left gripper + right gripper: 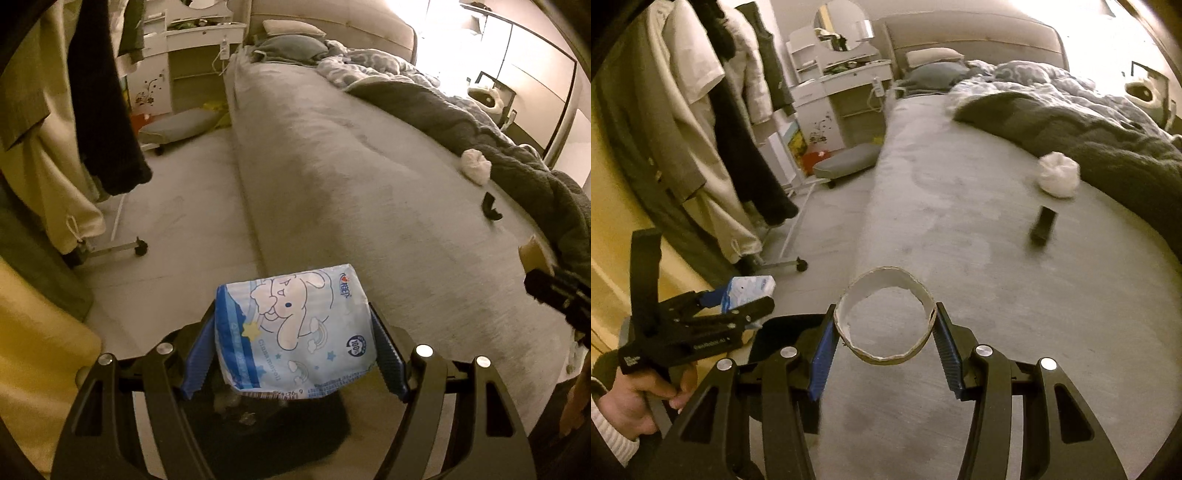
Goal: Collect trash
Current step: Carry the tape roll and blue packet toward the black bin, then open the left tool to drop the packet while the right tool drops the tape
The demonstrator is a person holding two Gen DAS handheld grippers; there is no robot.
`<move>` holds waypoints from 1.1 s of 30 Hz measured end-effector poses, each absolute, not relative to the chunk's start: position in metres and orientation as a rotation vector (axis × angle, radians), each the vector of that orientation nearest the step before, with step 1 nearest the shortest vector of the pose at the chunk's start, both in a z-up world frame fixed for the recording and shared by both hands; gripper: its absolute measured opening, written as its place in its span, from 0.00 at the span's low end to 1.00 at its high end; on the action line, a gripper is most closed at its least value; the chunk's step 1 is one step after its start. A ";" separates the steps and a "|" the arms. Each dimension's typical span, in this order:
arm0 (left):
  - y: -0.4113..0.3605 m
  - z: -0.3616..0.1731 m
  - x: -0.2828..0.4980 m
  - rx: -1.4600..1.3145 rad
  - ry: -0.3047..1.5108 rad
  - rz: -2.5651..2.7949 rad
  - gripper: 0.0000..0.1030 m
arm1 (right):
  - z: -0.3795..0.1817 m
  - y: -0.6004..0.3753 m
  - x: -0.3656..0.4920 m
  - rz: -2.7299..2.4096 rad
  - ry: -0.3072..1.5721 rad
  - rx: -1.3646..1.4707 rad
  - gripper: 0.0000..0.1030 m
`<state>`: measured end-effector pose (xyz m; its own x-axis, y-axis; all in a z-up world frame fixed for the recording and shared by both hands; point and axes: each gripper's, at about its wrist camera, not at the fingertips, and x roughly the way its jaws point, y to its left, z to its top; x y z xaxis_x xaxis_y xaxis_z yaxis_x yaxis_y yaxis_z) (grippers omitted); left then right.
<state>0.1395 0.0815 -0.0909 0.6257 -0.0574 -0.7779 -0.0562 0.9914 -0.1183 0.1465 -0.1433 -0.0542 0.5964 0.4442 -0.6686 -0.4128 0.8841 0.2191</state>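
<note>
The left gripper [295, 332] is clamped on a blue-and-white cartoon-printed packet [295, 328] at roughly half width. The right gripper [884, 325] pinches a cardboard tape ring [884, 317], jaws fairly narrow. Both hang over the near edge of the grey bed [960, 240]. Farther right on the bed lie a small black object [1042, 225] and a crumpled white tissue ball [1057, 173] beside the dark blanket [1089, 122].

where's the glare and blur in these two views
Left wrist view: glare blows out the top right by the wardrobe, and the tissue pack stays sharp. Right wrist view: same top-right glare, motion blur on the white wad, edges bent by fisheye.
</note>
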 end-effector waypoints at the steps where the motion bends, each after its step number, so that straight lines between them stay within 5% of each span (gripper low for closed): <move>1: 0.087 -0.093 0.138 -0.143 0.900 0.003 0.75 | -0.054 -0.137 0.147 0.508 0.788 0.040 0.49; 33: 0.164 -0.221 0.122 -0.248 1.293 0.005 0.78 | -0.087 0.010 0.162 0.699 0.885 -0.052 0.49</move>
